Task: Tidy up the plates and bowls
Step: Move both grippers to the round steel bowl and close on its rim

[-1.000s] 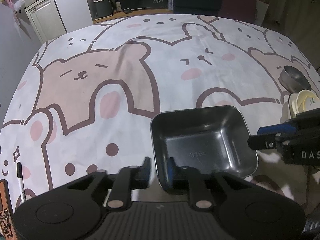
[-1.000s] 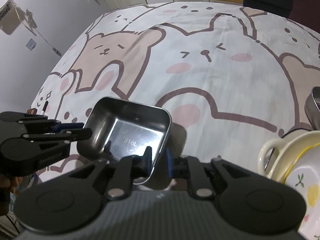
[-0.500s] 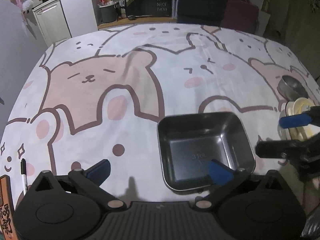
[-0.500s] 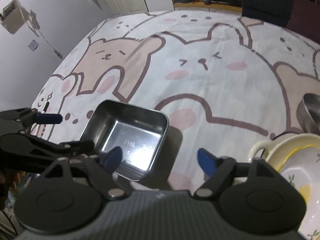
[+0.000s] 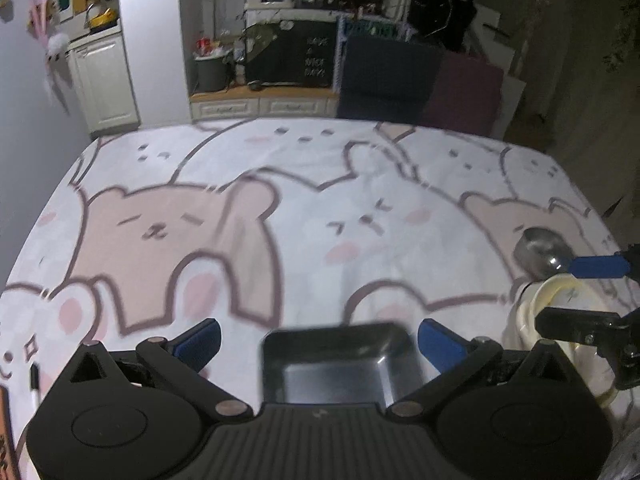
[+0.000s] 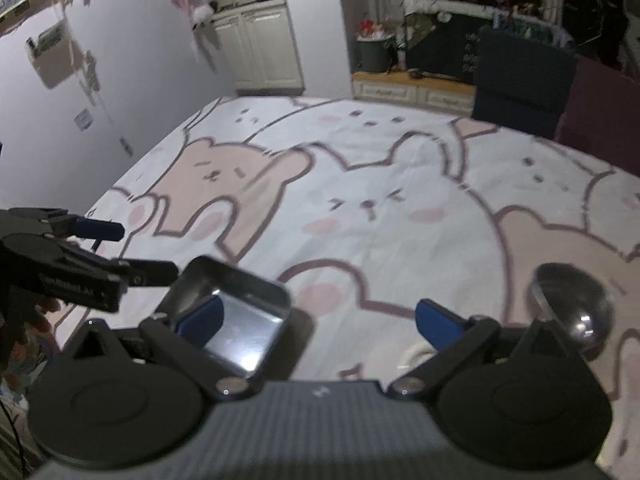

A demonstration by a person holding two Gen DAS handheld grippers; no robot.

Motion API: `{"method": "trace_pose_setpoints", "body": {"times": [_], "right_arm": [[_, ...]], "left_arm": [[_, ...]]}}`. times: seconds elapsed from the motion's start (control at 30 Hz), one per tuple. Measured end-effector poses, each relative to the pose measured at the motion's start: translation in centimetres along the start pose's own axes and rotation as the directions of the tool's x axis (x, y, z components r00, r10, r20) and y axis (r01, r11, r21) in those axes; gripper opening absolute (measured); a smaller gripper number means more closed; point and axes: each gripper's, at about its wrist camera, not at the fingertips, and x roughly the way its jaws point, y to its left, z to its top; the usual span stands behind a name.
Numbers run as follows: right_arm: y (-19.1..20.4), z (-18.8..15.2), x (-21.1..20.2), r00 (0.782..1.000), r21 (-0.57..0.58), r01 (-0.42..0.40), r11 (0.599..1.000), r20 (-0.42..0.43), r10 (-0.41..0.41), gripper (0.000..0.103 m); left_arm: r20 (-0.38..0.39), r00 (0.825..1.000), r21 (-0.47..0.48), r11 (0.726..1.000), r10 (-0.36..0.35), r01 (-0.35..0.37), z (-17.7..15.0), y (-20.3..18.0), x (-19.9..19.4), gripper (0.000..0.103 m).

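A square steel tray (image 5: 340, 360) lies on the cartoon-bear tablecloth (image 5: 280, 208), just below my open, empty left gripper (image 5: 320, 340). In the right wrist view the tray (image 6: 236, 312) sits at lower left, with my open, empty right gripper (image 6: 316, 320) raised above the cloth. A round steel bowl (image 6: 572, 304) lies at the right; it also shows in the left wrist view (image 5: 540, 248). A cream bowl with a handle (image 5: 556, 300) sits in front of it, under the right gripper's fingers (image 5: 596, 266).
A black marker (image 5: 35, 384) and an orange object (image 5: 6, 432) lie at the table's left front edge. Chairs (image 5: 384, 76) stand at the far side. White cabinets (image 6: 260, 48) and shelves stand beyond the table.
Both grippers opened and let go of the steel tray, then lifted and pulled back, tilting up so more of the room shows. The tray stays on the cloth.
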Motion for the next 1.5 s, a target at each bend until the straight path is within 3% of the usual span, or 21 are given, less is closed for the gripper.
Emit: {"method": "trace_pose_setpoints", "body": {"times": [0.23,0.47,0.73,0.9,1.0,1.07,1.13,1.2,1.5], "right_arm": [[-7.2,-0.6,-3.1,0.993,0.084,0.102,0.991,0.047,-0.106,0.103],[-15.6,-2.4,-5.5,0.974,0.196,0.208,0.958,0.049,-0.222,0.103],[-23.1,-4.3,-6.1,0.962,0.321,0.252,0.913,0.018,-0.272,0.102],[-25.9,-4.5,-5.0,0.972,0.379,0.219,0.899,-0.009,-0.233,0.080],[-26.7,-4.2,-4.1,0.978,0.399,0.204,0.894,-0.033,-0.208,0.075],[-27.1,-4.0,-3.6,0.980,0.403,0.195,0.894,-0.041,-0.195,0.073],[-27.2,-3.7,-2.9,0.981,0.402,0.193,0.895,-0.052,-0.188,0.065],[-27.5,-3.4,-2.0,0.982,0.399,0.191,0.897,-0.070,-0.178,0.051],[-28.0,-3.3,1.1,0.978,0.411,0.206,0.888,-0.128,-0.168,0.041]], "left_arm": [[0.004,0.999,0.051,0.997,-0.055,0.054,2.5,-5.3,2.4,0.103],[-0.014,0.993,0.079,0.990,-0.119,0.120,4.8,-11.5,5.4,0.103],[-0.042,0.982,0.096,0.978,-0.182,0.185,6.4,-17.3,8.7,0.102],[-0.070,0.962,0.055,0.962,-0.264,0.268,7.3,-20.1,11.3,0.088],[-0.088,0.944,0.016,0.947,-0.317,0.320,7.7,-21.5,12.8,0.078],[-0.102,0.936,0.010,0.941,-0.336,0.338,7.8,-22.6,13.8,0.060],[-0.119,0.934,0.018,0.940,-0.336,0.341,7.7,-23.6,14.6,0.051],[-0.132,0.933,0.020,0.941,-0.334,0.339,7.6,-24.2,15.4,0.050],[-0.164,0.943,0.008,0.955,-0.290,0.296,7.7,-24.5,18.4,0.041]]}}
